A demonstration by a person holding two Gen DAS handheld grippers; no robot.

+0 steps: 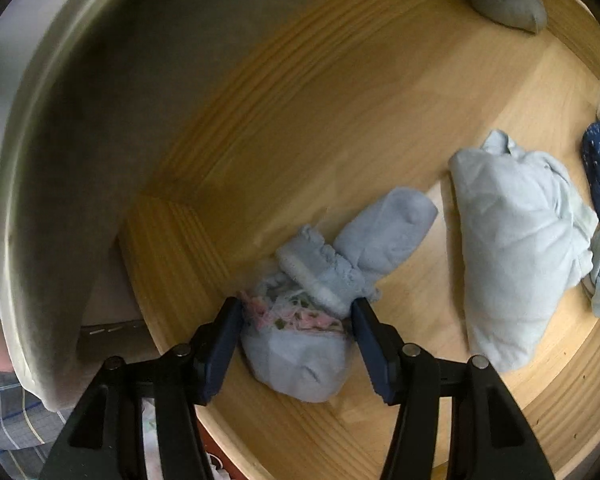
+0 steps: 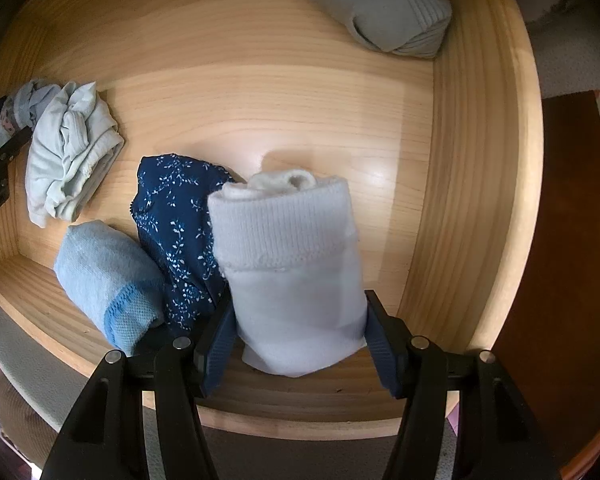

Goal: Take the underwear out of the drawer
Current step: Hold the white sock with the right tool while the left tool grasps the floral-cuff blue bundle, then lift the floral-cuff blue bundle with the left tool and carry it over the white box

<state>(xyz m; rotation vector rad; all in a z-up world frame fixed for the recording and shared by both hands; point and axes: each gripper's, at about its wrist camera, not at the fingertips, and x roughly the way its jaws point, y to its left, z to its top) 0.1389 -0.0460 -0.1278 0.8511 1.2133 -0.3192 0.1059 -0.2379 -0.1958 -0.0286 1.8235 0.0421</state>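
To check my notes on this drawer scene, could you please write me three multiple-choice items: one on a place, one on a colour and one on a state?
1. Where does the navy floral piece lie?
A) between the light blue terry roll and the white roll
B) alone in the far corner
C) outside the drawer

2. What colour is the roll in the far corner?
A) red
B) grey
C) yellow

3. How does the right gripper stand?
A) spread over bare wood
B) closed on the white roll
C) closed on the navy floral piece

Answers: 1 A, it is wedged between those two rolls. 2 B, its ribbed fabric is grey. 3 B, both pads press the white roll's sides.
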